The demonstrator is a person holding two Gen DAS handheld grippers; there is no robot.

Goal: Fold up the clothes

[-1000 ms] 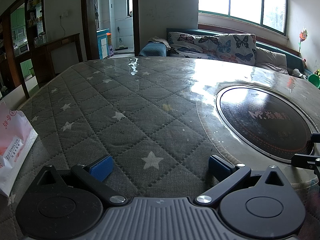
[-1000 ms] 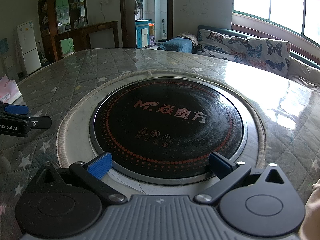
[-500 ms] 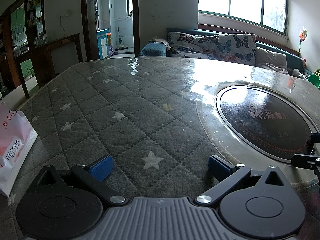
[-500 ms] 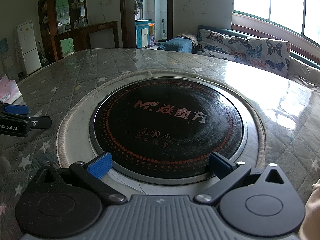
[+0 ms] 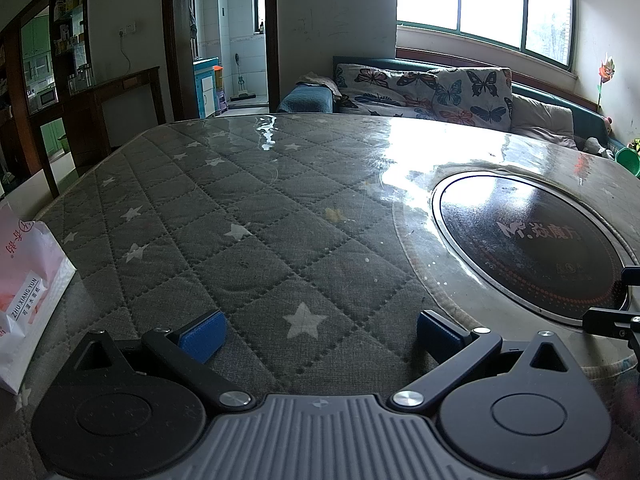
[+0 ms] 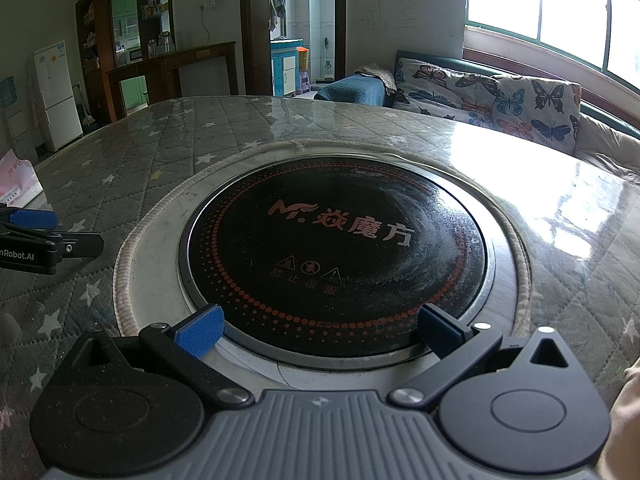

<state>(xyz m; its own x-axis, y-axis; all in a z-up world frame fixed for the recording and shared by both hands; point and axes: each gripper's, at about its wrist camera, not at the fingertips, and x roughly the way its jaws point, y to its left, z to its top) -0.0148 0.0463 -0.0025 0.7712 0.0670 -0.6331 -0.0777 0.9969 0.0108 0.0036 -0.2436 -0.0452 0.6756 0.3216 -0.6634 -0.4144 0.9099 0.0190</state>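
Just quilted tbl cover (image 5: pixel 248 248), round glossy hob (image 6: pixel 336 248).

Under my fingers the table (image 5: pixel 248 216) wears grey quilted cloth with white stars, sealed beneath a glossy clear sheet; the round cooktop (image 6: pixel 336 240) is smooth black glass, dusty, ringed in bright metal; my pads (image 5: pixel 202 335) are ribbed blue rubber; at the left edge a paper bag (image 5: pixel 28 292) looks matt.

Open quilted table cover (image 5: pixel 248 248) is seen toward 12 o'clock; passage at 9 o'clock is blocked by a paper bag (image 5: pixel 24 296).
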